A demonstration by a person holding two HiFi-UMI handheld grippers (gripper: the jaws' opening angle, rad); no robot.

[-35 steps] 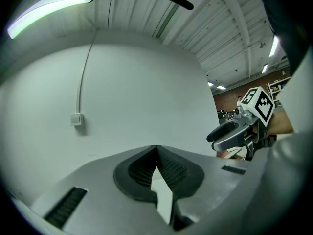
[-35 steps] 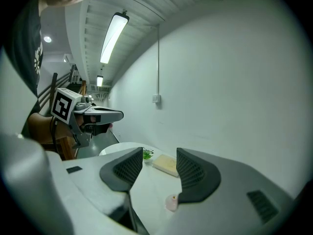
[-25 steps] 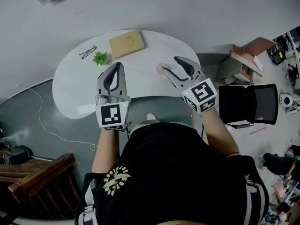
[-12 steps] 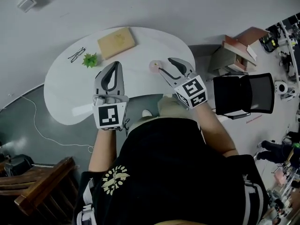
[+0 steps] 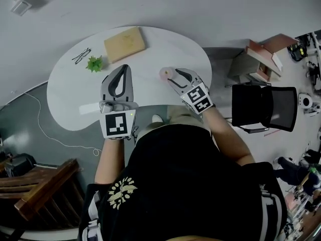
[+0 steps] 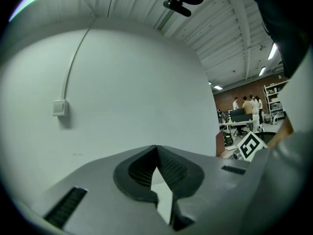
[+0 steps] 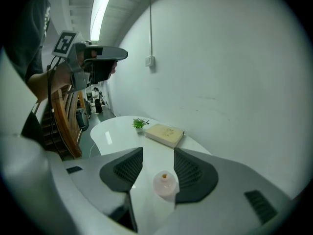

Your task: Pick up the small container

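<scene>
The right gripper [image 7: 157,166] is lining up its grasp, fingers spread either side of the small container [image 7: 165,184] on the white surface [image 5: 70,94]. Next, they likely need to close squarely. The left gripper [image 6: 156,150] hangs clenched, empty.

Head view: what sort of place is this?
Likely an office or lab workspace: a white table, a black office chair nearby, and cluttered equipment at the far right.

Tabletop [image 5: 70,97]: glossy white. Small container [image 7: 165,184]: pale translucent pink with an orange spot on top. Left hand-held gripper [image 5: 124,69] and right hand-held gripper [image 5: 173,76]: light grey bodies, dark grey grid-textured pads [image 7: 128,168], black-and-white square markers on the cubes. Book [image 5: 124,43]: tan. Plant [image 5: 94,64]: green. Chair [image 5: 261,109]: black.
</scene>
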